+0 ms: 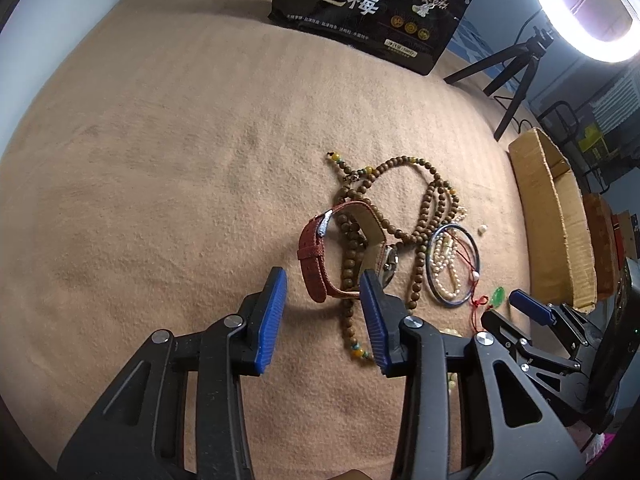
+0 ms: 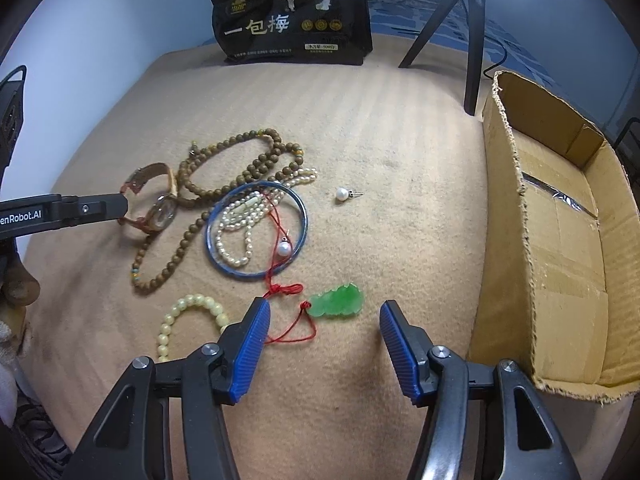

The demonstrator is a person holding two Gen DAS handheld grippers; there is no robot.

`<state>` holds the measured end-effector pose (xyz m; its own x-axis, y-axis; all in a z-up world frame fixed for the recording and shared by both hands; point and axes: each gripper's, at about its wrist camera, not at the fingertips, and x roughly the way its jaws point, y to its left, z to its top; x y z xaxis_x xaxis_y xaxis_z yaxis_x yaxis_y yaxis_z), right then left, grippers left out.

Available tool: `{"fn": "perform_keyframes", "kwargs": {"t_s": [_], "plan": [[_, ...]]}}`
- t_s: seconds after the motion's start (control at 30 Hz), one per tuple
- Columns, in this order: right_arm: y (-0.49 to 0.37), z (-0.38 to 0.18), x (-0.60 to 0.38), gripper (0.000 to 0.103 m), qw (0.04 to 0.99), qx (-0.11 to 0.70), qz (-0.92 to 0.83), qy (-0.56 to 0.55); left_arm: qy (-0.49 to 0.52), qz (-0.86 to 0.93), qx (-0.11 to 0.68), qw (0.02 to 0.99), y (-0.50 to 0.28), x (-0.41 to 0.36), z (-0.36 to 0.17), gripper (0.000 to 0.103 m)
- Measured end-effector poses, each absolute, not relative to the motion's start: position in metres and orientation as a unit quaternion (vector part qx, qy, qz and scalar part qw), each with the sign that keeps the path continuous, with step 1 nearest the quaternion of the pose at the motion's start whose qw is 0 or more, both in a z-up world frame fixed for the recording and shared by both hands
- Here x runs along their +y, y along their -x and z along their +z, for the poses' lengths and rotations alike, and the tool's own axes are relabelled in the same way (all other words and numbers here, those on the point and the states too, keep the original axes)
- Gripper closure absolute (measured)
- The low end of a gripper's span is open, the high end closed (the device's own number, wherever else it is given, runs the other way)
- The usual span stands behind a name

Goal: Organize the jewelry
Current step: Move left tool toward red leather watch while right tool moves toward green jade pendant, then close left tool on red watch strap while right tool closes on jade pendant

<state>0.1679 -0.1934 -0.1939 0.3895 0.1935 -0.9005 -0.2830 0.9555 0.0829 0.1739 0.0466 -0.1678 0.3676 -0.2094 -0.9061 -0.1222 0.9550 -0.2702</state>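
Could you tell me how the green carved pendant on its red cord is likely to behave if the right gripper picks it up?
The green carved pendant looks small, smooth and glossy, so it may slip between the pads. Its red cord lies in loose loops, so it would probably dangle limply, and since it runs into the blue bangle, it might snag there.

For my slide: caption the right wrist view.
Open right gripper poised over green jade pendant beside cardboard box.

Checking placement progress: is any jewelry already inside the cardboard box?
No, the cardboard box shows only its bare taped floor; the green pendant lies on the blanket.
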Motion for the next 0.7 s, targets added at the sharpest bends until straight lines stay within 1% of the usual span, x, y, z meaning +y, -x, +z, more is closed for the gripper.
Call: {"fn": "perform_keyframes", "kwargs": {"t_s": [0.17,0.33,0.43,0.5,0.53,0.57,0.7], "plan": [[-0.177,-0.200,-0.193,0.048,0.831,0.538,0.136,0.044,0.153,-0.024,0.565,0.811,-0.180,0.050,-0.173,0.067],[-0.179,-0.202,-0.192,0.048,0.830,0.539,0.136,0.045,0.153,-0.024,0.571,0.806,-0.184,0.048,-0.181,0.074],[-0.180,-0.201,-0.192,0.055,0.829,0.541,0.135,0.046,0.151,-0.025,0.573,0.805,-0.186,0.046,-0.184,0.077],[-0.179,-0.201,-0.193,0.063,0.827,0.544,0.135,0.042,0.151,-0.024,0.574,0.805,-0.187,0.046,-0.186,0.079],[-0.179,-0.200,-0.194,0.064,0.826,0.545,0.136,0.040,0.153,-0.023,0.574,0.804,-0.188,0.046,-0.187,0.079],[-0.179,-0.200,-0.196,0.068,0.826,0.545,0.136,0.039,0.154,-0.022,0.574,0.804,-0.189,0.047,-0.188,0.082],[-0.177,-0.200,-0.198,0.070,0.825,0.546,0.142,0.035,0.154,-0.017,0.575,0.803,-0.191,0.047,-0.190,0.090]]}}
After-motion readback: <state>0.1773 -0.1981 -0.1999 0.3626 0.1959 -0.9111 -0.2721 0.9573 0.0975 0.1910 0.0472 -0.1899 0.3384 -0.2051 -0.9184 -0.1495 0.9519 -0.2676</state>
